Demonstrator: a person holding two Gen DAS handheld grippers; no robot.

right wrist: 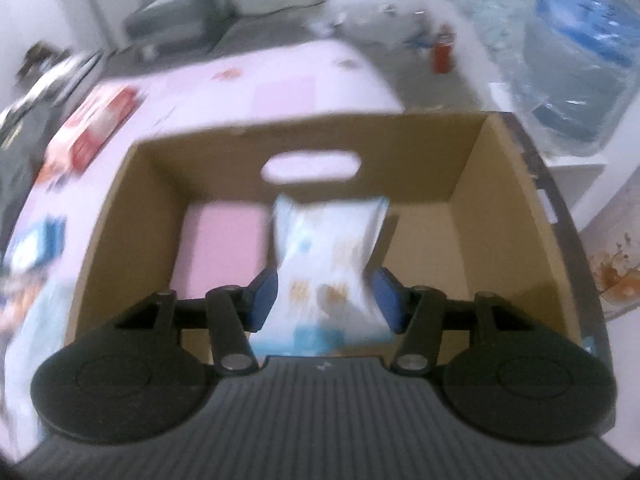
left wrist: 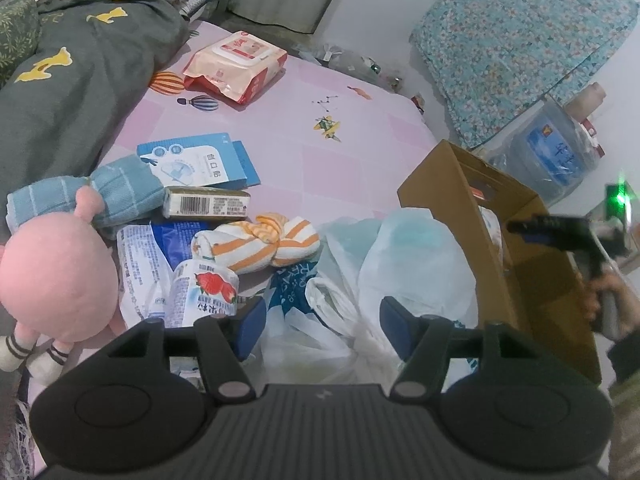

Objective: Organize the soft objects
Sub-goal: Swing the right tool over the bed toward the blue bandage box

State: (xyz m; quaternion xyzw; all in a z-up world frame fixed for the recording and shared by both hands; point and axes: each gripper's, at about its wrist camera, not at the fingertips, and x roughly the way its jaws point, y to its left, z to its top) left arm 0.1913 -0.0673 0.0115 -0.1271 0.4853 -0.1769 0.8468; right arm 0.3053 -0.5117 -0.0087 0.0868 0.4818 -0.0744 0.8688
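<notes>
Open pink bed sheet [left wrist: 320,168] beyond the pile, free to pass up to the wipes pack [left wrist: 236,66]. Near side crowded: plush toy [left wrist: 52,280], striped towel [left wrist: 256,246], plastic bags [left wrist: 360,280]. To the right, blocked by the cardboard box [left wrist: 440,184] wall; box top open, soft pack [right wrist: 328,264] already inside.

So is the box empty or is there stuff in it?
Not empty. A soft white-and-blue pack sits inside the box, between the right gripper's open jaws. The rest of its floor looks bare.

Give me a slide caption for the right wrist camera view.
Right claw above an open cardboard box, a soft white packet between its blue pads.
</notes>
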